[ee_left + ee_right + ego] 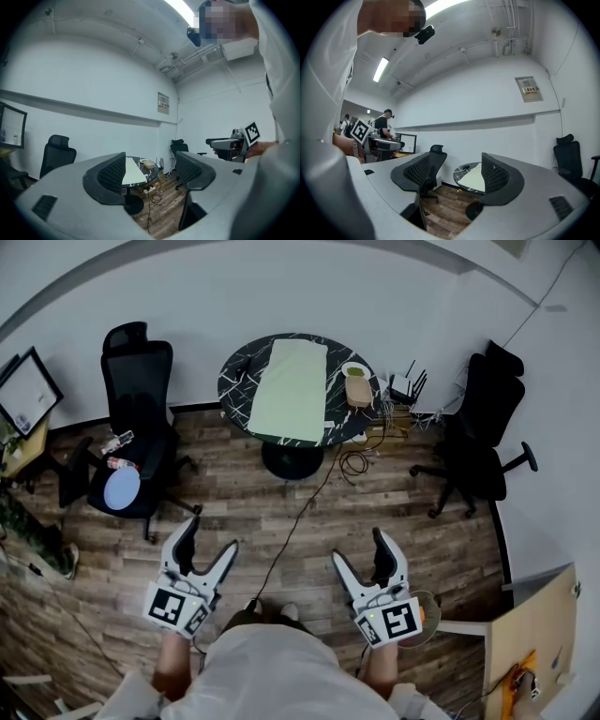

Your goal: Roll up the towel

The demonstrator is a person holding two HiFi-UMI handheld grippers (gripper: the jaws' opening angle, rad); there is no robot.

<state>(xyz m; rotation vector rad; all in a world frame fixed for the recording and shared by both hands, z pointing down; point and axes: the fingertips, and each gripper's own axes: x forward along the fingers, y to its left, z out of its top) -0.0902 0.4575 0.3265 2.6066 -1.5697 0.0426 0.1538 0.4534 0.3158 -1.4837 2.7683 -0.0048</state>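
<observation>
Looks like the left gripper [212, 535] and right gripper [359, 547] are both spread wide and empty, the towel [291, 390] lies flat on the round table [235, 381] well ahead of them, so I'd walk up and pinch both near corners evenly first.

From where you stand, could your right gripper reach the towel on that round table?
Probably not yet: the right gripper is near the body, and the towel lies across the wooden floor. Nothing blocks the way.
</observation>
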